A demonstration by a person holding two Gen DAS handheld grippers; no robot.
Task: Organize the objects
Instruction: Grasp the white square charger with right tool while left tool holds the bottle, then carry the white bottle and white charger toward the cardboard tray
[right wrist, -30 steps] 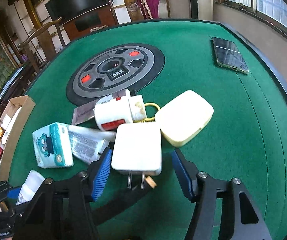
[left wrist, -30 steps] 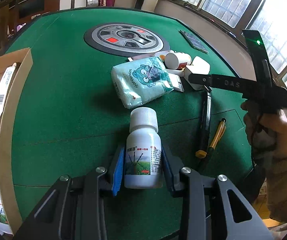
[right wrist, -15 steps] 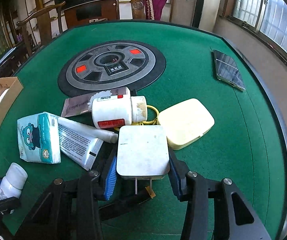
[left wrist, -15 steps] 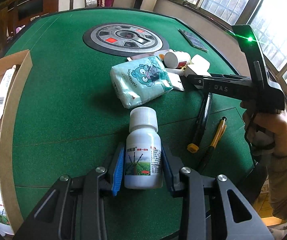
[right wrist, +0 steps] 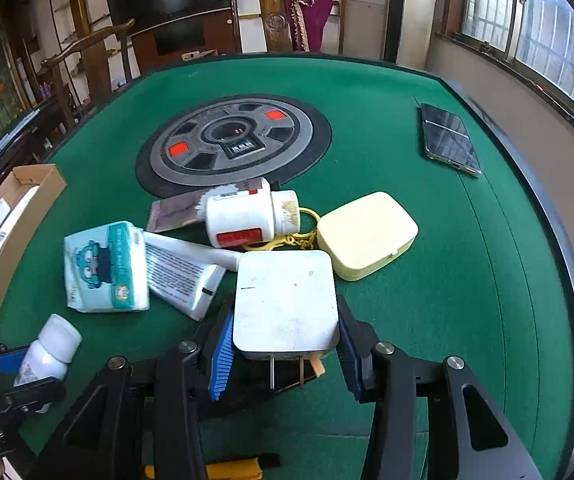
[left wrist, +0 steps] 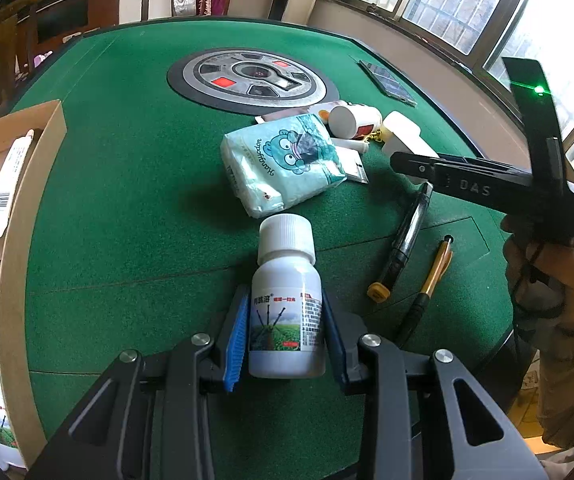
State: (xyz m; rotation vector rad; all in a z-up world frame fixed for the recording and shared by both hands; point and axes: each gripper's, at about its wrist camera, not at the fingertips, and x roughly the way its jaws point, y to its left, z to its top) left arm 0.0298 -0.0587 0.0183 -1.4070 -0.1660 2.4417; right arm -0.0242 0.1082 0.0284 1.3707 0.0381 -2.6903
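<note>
Holding both loads — my left gripper [left wrist: 285,334] clamps small white bottle [left wrist: 285,300], my right gripper [right wrist: 285,342], just closed, pinches white charger [right wrist: 285,300]. Few items sit in cardboard box [left wrist: 19,216] at table's left edge; tissue pack [left wrist: 283,164], tube [right wrist: 183,268], pill bottle [right wrist: 243,216], cream case [right wrist: 367,234], pens [left wrist: 403,252] left on felt.

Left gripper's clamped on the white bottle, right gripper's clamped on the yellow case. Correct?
Not quite. The left gripper is clamped on the white bottle, but the right gripper is clamped on the white charger; the yellow case lies free on the table, per the right wrist view.
</note>
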